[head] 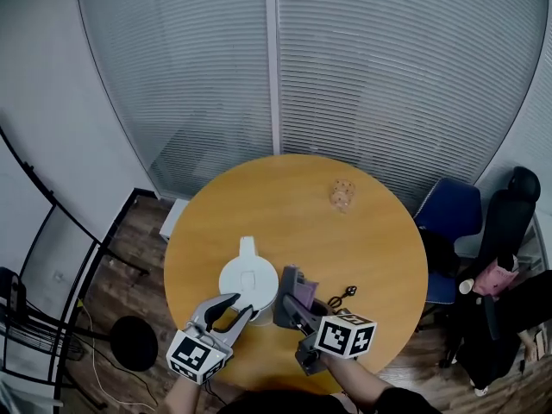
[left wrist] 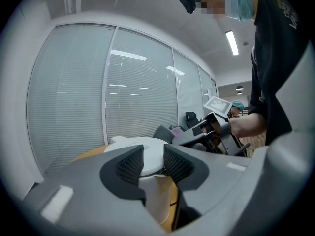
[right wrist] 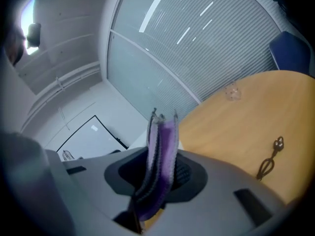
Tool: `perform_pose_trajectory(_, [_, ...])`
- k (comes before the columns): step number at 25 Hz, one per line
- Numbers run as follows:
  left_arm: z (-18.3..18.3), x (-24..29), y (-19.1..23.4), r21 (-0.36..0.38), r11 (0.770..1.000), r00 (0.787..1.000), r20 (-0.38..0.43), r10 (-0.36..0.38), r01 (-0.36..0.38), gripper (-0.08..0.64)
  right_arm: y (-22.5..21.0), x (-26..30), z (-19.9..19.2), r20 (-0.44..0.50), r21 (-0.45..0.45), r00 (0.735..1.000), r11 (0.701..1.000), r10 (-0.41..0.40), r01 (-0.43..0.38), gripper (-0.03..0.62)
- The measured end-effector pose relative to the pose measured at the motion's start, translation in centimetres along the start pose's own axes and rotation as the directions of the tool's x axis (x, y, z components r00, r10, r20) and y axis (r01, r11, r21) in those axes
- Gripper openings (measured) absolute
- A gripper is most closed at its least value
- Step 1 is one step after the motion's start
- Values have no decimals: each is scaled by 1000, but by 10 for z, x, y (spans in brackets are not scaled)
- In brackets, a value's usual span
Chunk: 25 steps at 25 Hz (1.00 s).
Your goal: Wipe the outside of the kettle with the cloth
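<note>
A white kettle (head: 248,276) stands on the near left part of the round wooden table (head: 371,240), spout pointing away. My left gripper (head: 237,310) sits at its near side, jaws shut on the kettle's handle. In the left gripper view the white lid (left wrist: 153,150) shows past the pads, and the left gripper (left wrist: 152,163) closes over the white handle (left wrist: 156,198). My right gripper (head: 293,304) is just right of the kettle, shut on a folded purple cloth (head: 300,285). The cloth (right wrist: 162,146) sticks up between the pads of the right gripper (right wrist: 160,170).
A black cord with a plug (head: 342,297) lies on the table right of the cloth, also in the right gripper view (right wrist: 269,161). A small clear object (head: 342,194) sits at the far side. A blue chair (head: 450,214) and a black chair (head: 509,218) stand right.
</note>
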<state>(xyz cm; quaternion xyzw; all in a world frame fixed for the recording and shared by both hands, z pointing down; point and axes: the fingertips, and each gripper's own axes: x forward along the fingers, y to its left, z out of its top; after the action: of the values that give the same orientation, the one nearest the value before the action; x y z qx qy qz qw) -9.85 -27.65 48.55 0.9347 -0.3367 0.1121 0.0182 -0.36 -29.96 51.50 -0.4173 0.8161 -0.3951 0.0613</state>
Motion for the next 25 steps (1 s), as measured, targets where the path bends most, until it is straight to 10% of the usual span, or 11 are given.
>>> perform_pose_trajectory(8, [-1,1,0,-17,999,999,-7,49,-49,117,-58,22,-49,-143,23,986,996,-84,88,95])
perform_pose_trajectory(20, [2,5,-1,-41,995,995,-41,90,-91,117,-152,54,-134,-425,-28,864,958,-271,287,95])
perform_pose_trajectory(25, [2,7,1,-48,994,994,-50,99,-102,117,-156,57,-132,-435,-64,853,955,-288,290,95])
